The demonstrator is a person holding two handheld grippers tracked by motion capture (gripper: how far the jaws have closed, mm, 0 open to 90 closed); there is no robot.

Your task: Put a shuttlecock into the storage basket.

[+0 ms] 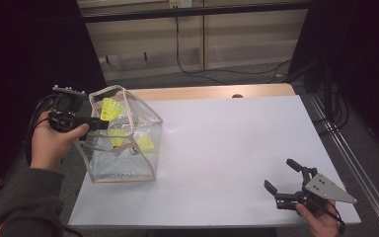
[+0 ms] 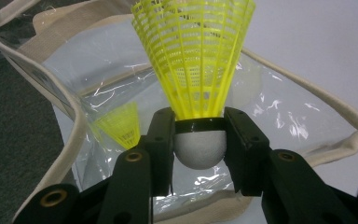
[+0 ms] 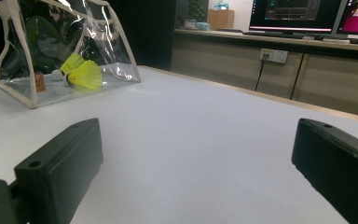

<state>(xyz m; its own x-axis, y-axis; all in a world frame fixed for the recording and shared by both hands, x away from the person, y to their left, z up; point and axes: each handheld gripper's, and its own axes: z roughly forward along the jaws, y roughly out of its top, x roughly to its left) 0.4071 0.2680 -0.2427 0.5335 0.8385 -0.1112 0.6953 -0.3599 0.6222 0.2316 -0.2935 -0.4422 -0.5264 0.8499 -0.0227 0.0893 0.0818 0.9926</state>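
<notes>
Up over the clear bag (image 1: 123,143), the left gripper (image 2: 200,135) squeezed a yellow shuttlecock (image 2: 193,60) by its white tip, probably to drop it in. The right gripper (image 1: 285,180) waited wide open, holding nothing.

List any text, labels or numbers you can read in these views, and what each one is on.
No text is legible.
Two lit monitors at the back of the right gripper view: content too blurred to read.
Clear plastic bag with beige trim: no print visible.
Yellow plastic shuttlecock held in the left gripper: no marking visible.
Grey three-cornered plate on the right gripper: just holes.
</notes>
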